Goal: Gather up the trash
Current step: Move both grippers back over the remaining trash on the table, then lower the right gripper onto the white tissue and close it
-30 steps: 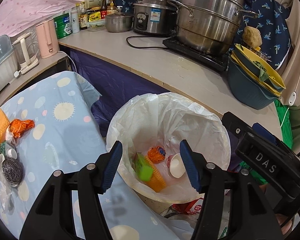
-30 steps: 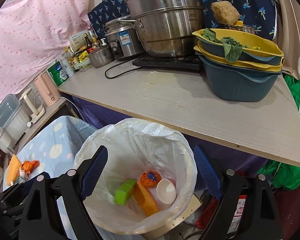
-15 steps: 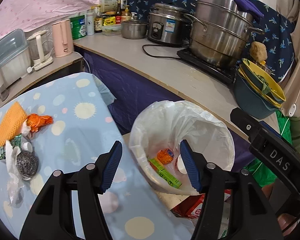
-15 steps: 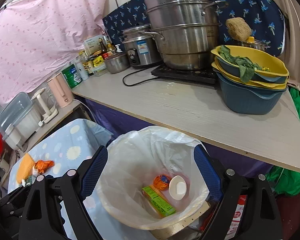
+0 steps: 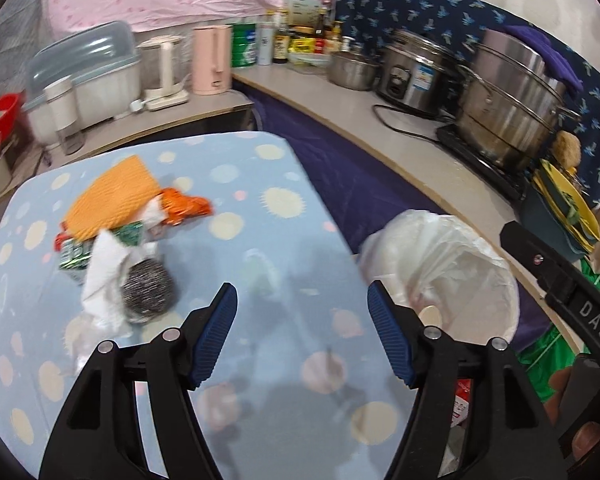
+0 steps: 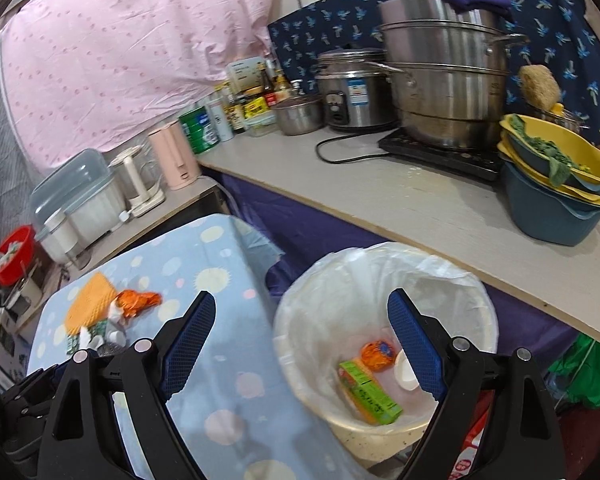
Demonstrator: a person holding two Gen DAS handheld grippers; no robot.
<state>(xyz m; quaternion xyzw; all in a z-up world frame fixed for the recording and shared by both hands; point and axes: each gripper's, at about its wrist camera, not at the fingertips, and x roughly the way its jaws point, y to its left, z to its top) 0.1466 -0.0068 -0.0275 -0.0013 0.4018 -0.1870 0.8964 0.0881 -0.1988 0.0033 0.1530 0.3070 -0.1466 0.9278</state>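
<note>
Nearest the left wrist camera, the left gripper (image 5: pixel 302 334) hangs over the spotted blue tablecloth (image 5: pixel 260 216) with nothing between its pads; its jaws have just been opening wider. The right gripper (image 6: pixel 300 350) is likewise spread wide and empty, straddling the table edge and the rim of the lined trash bin (image 6: pixel 384 308), where a green box (image 6: pixel 370 394), an orange wad (image 6: pixel 377 355) and a small white cup (image 6: pixel 405 370) already lie. The remaining trash sits further out on the cloth, ahead and to the left of the left gripper: a steel scourer (image 5: pixel 150 290) under a crumpled white tissue (image 5: pixel 106 276) comes first, then a green wrapper (image 5: pixel 76 254), then an orange wrapper (image 5: pixel 184 206) against an orange sponge cloth (image 5: pixel 112 202). The pile runs away from the tongs toward the table's far corner, so the left hand is clearly the nearer one, and the likely next move is a forward-left reach to the scourer end. Beyond stand a pink kettle (image 5: pixel 212 60) and steel pots (image 5: pixel 508 100) on the counter.
</note>
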